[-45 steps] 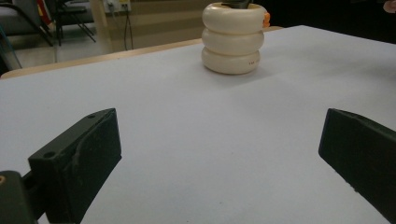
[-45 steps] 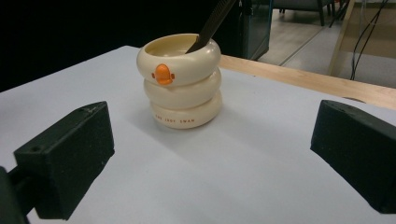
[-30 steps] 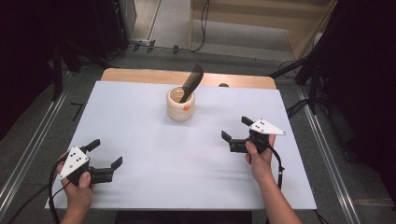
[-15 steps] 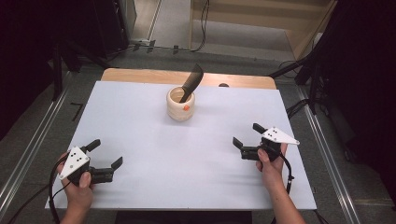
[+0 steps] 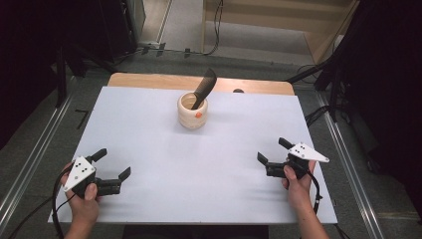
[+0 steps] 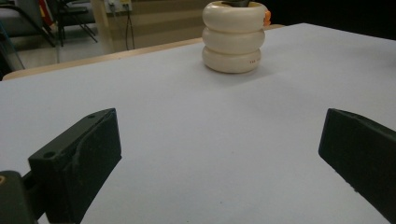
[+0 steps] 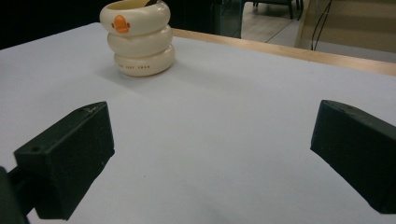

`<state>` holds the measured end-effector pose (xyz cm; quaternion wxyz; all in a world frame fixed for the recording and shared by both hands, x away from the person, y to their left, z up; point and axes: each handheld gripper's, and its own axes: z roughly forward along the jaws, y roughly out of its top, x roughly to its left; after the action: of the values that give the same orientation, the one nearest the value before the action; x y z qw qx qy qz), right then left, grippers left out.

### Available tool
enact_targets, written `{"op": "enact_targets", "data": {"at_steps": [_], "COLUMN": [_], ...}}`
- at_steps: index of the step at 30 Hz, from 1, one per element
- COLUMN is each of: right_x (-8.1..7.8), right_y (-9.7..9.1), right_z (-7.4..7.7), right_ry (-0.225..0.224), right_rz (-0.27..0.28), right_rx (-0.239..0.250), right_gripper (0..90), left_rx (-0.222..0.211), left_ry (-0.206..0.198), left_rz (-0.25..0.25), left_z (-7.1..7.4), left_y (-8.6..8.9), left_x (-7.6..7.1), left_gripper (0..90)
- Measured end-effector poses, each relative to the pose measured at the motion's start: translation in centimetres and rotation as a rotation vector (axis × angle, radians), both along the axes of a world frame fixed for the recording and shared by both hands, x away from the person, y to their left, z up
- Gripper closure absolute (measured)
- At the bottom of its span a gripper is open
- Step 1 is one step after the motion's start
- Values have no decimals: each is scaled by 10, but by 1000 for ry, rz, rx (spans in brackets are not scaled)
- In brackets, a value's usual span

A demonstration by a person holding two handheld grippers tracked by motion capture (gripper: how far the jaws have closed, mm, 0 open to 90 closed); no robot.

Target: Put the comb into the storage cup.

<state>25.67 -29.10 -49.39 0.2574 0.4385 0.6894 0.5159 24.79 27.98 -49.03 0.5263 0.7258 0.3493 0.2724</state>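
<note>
A cream ringed cup (image 5: 192, 112) with an orange duck bill stands at the back middle of the white table (image 5: 149, 129). A dark comb (image 5: 204, 87) leans out of the cup, tilted to the right. My left gripper (image 5: 112, 164) rests near the front left corner, open and empty. My right gripper (image 5: 271, 151) sits at the front right, open and empty, its jaws wide apart. The cup (image 6: 233, 36) appears far ahead in the left gripper view, and the cup (image 7: 138, 37) shows its duck bill in the right gripper view.
A wooden strip (image 5: 149, 80) runs along the table's far edge. Cables (image 5: 214, 30) lie on the floor beyond it. Metal rails (image 5: 30, 159) flank the table on the left and right. A hand holds each gripper from the near edge.
My right gripper has drawn back toward the near right of the table, away from the cup. The left gripper has stayed in place.
</note>
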Motion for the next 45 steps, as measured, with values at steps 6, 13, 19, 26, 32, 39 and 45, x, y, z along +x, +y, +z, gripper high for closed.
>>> {"op": "enact_targets", "data": {"at_steps": [6,13,19,26,32,39,45], "right_x": [-7,-17,-25,-35,-41,-48,-54], "right_y": [-9,-20,-32,-43,-51,-59,-68], "right_z": [-1,-5,-7,-10,-13,-16,-18], "right_ry": [-3,-1,-1,6,4,9,5], "right_rz": [-10,-23,-42,-59,-71,-84,-95], "right_rx": [-13,-17,-18,-21,-21,-16,-19], "right_gripper": [0,0,0,0,0,0,0], "left_rx": [0,-1,0,0,-1,-3,-2], "left_ry": [-1,-1,-1,-1,-1,0,0], "left_rz": [0,1,2,2,0,0,-2], "left_z": [0,0,0,0,0,0,0], "left_y": [0,0,0,0,0,1,0], "left_x": [0,0,0,0,0,0,0], "left_gripper": [0,0,0,0,0,0,0]}}
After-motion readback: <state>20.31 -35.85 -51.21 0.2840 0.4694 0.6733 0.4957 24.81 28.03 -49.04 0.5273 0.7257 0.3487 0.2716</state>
